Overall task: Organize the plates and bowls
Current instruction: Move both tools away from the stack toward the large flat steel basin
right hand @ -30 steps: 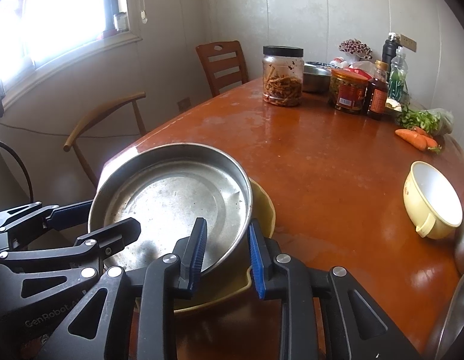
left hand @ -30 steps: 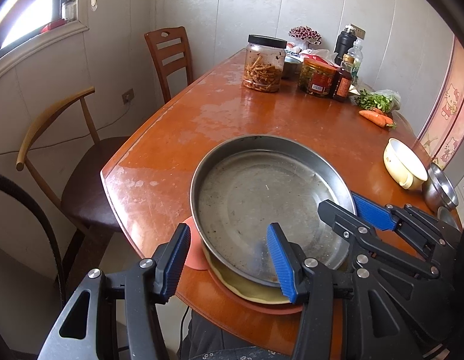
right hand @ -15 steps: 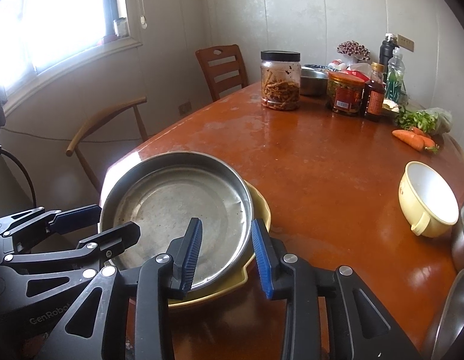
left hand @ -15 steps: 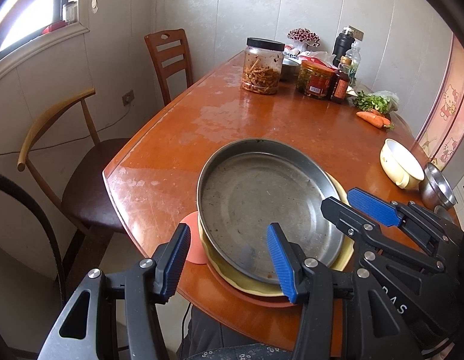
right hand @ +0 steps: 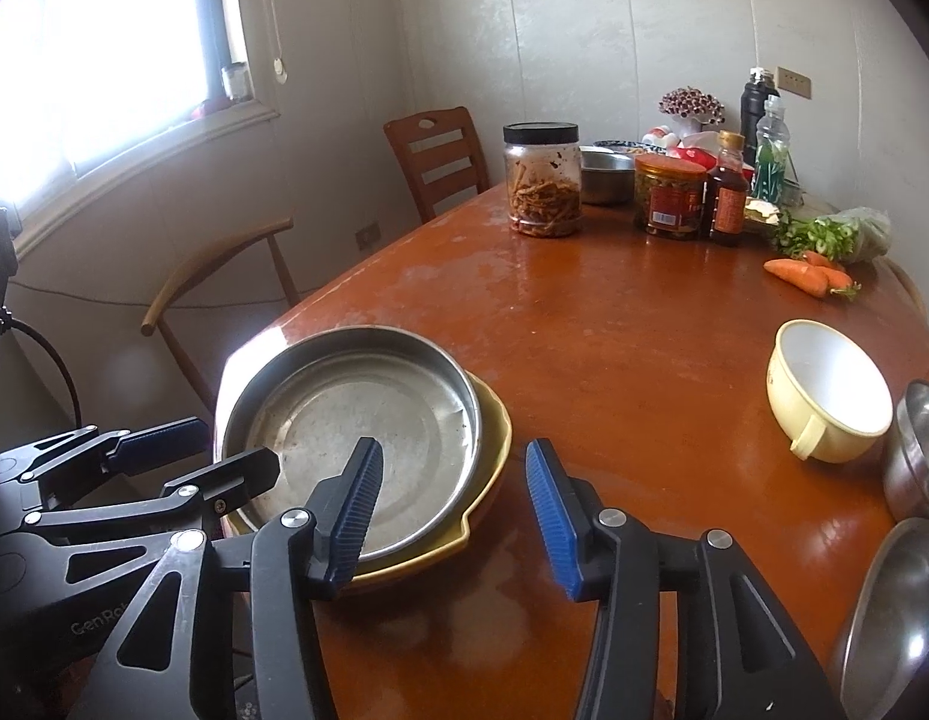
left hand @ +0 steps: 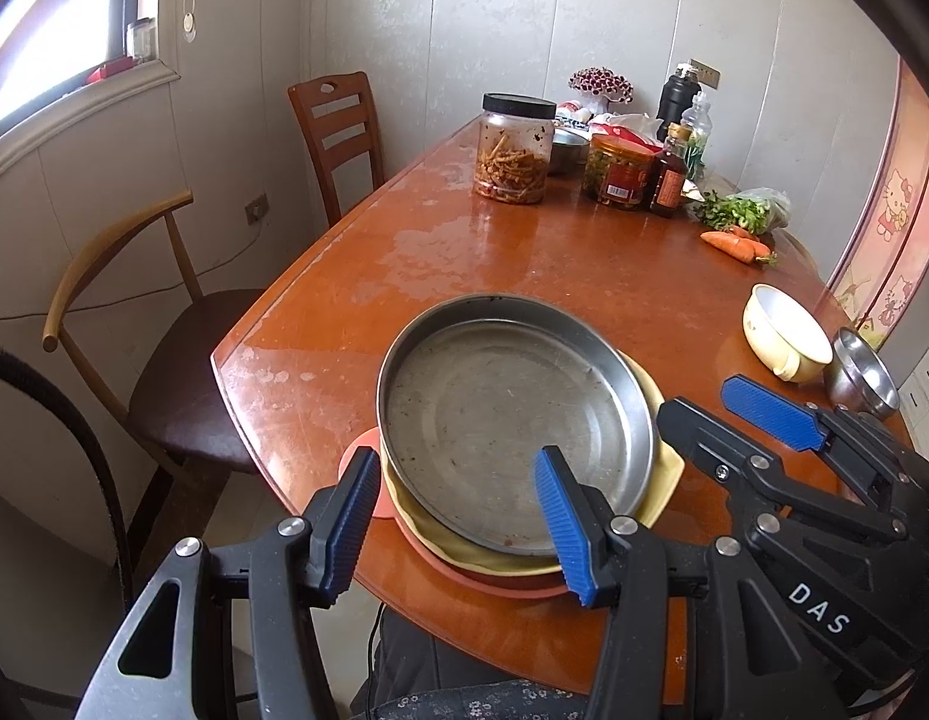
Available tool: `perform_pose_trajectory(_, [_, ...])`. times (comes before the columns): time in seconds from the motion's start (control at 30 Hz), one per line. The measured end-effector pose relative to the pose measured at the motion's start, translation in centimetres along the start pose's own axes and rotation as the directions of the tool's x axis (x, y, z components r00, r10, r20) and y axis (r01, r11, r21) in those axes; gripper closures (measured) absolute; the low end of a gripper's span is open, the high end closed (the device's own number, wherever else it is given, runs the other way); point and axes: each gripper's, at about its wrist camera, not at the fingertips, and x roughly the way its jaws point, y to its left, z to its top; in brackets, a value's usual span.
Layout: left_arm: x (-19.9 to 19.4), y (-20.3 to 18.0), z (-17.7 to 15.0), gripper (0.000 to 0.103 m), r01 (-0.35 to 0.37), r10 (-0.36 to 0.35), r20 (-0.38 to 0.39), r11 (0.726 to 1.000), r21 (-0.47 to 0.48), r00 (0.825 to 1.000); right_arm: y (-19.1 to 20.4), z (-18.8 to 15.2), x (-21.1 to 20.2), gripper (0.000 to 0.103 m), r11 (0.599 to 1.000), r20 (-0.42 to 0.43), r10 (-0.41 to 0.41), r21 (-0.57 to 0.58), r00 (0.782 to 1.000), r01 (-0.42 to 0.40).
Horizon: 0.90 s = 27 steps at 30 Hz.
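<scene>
A round steel pan [left hand: 512,414] rests on a yellow plate [left hand: 659,480], which lies on an orange plate [left hand: 359,468], at the near edge of the wooden table [left hand: 524,252]. The stack also shows in the right wrist view [right hand: 356,426]. My left gripper [left hand: 458,516] is open and empty, just short of the stack's near rim. My right gripper [right hand: 452,510] is open and empty beside the stack's right side; it also shows in the left wrist view [left hand: 740,414]. A cream bowl with a handle [right hand: 827,399] stands to the right.
Steel bowls [right hand: 920,450] stand at the table's right edge. A jar of pickles [left hand: 515,147], a red-label jar [left hand: 620,177], bottles [left hand: 668,177], greens and carrots [left hand: 734,243] stand at the far end. Two chairs [left hand: 338,126] stand at the left.
Both grippers have drawn back from the steel pan, which now rests on the yellow plate. The right gripper's jaws have opened wider.
</scene>
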Motion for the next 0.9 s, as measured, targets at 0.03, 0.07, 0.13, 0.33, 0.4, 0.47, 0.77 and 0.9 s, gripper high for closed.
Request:
perform_pose_trajectory(0.03, [-0.2,-0.1,0.0,0.049,-0.001,0.001,0.003,1.000,0.002,1.000,-0.1,0.0,-0.3,0.050,1.000,0.004,0.004,0.002,1.000,-0.004])
perform_pose_trajectory(0.07, [-0.4,-0.3,0.0,0.048,-0.003,0.003,0.006,1.000,0.004,1.000,-0.1,0.0,-0.5,0.049,1.000,0.007,0.005,0.004,1.000,-0.005])
perform_pose_trajectory(0.13, [-0.6,-0.5,0.0,0.048,-0.003,0.003,0.009,1.000,0.007,1.000,-0.3,0.0,-1.0,0.047,1.000,0.012,0.006,0.008,1.000,-0.006])
perform_pose_trajectory(0.33, [-1.3,-1.4,0.0,0.046,-0.006,0.006,0.021,1.000,0.017,1.000,-0.8,-0.2,-2.9,0.045,1.000,0.045,-0.001,0.018,0.999,0.000])
perform_pose_trajectory(0.4, [-1.6,-1.8,-0.1,0.046,-0.008,0.008,0.026,1.000,0.019,1.000,-1.1,-0.2,-3.5,0.045,1.000,0.053,-0.002,0.023,0.999,0.001])
perform_pose_trajectory(0.47, [-2.0,-2.2,-0.2,0.046,-0.008,0.007,0.033,1.000,0.022,0.999,-1.4,-0.3,-4.3,0.045,0.999,0.068,-0.013,0.031,0.998,0.011])
perform_pose_trajectory(0.77, [-3.6,-5.0,-0.5,0.046,0.025,-0.028,0.060,0.998,0.054,0.998,-3.1,-1.0,-8.0,0.034,0.997,0.122,-0.065,0.054,0.990,0.059])
perform_pose_trajectory(0.9, [-4.4,-6.5,-0.4,0.045,0.033,-0.039,0.069,0.996,0.082,0.997,-4.0,-1.4,-9.5,0.031,0.994,0.143,-0.091,0.068,0.986,0.082])
